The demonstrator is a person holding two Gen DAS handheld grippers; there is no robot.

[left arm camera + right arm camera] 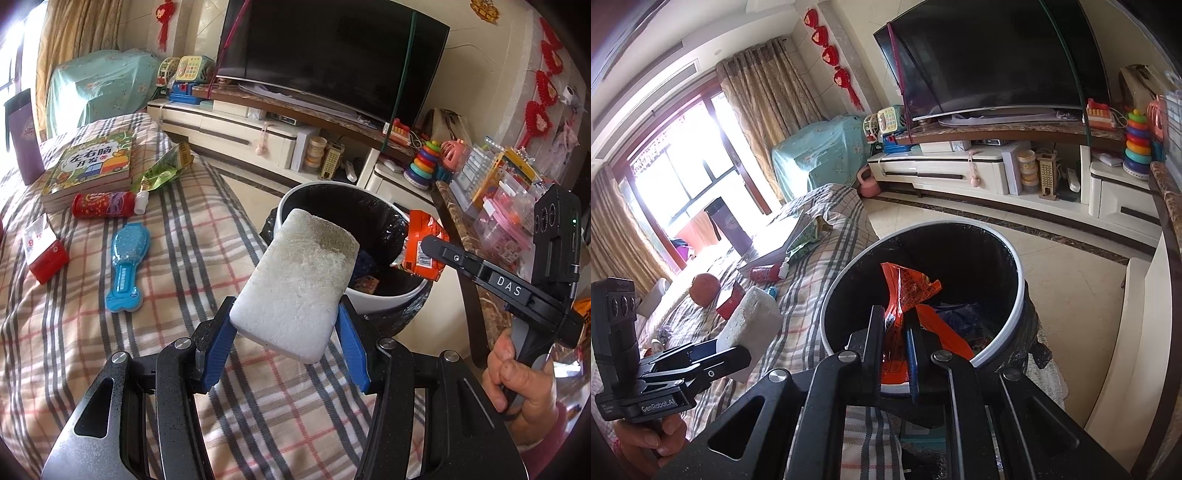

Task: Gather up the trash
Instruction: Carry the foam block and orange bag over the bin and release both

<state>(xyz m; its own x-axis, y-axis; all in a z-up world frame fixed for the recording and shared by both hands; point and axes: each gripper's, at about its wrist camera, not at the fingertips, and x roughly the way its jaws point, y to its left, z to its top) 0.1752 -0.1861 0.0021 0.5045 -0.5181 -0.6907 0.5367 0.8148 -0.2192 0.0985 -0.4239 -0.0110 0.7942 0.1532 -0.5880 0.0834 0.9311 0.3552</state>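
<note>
Over the bin (1019, 295), an orange wrapper (908, 291) is pinched flat between the pressed-together jaws of the right gripper (895, 332), so that it can probably be dropped straight inside. Just beside the rim, above the checked blanket (192, 266), a white foam block (295, 291) is clamped by its sides in the left gripper (286, 343), likely waiting its turn. More litter is left near the book (92, 166).
</note>
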